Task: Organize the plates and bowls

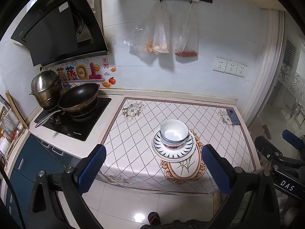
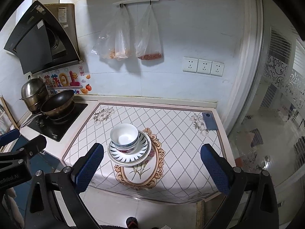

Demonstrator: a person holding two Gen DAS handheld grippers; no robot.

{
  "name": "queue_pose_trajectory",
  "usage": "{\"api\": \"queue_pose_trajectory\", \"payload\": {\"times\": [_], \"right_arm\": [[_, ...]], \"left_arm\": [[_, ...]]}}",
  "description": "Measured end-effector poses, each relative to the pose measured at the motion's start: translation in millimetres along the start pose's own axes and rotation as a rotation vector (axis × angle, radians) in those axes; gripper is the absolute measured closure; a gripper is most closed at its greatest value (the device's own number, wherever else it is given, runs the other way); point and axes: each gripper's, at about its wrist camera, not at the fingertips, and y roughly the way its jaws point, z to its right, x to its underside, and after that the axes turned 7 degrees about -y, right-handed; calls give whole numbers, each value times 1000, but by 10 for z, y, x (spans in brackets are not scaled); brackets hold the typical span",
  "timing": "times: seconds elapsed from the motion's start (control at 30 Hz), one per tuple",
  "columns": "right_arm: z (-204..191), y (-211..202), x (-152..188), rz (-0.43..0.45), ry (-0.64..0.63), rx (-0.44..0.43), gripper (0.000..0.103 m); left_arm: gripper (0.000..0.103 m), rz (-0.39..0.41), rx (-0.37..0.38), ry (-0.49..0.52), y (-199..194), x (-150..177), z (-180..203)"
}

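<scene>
Here both grippers hang level, side by side before the bench edge, aimed across it. The left gripper is spread wide and holds nothing; the right gripper likewise. Beyond them, mid-bench, the bowls sit stacked upright on stacked plates. Farther left stands a wok; a phone lies at the far right corner.

Bowls stacked on plates, mid-counter. Left of them, wok on stove, pot behind it. Phone at far right corner; bags on wall behind.
</scene>
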Motion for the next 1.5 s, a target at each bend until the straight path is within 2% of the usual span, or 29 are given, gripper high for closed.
{"api": "queue_pose_trajectory", "payload": {"times": [1.5], "right_arm": [[8,-21,-44,7,16,12,0]], "left_arm": [[0,-12,8,-1,54,-40,84]]}}
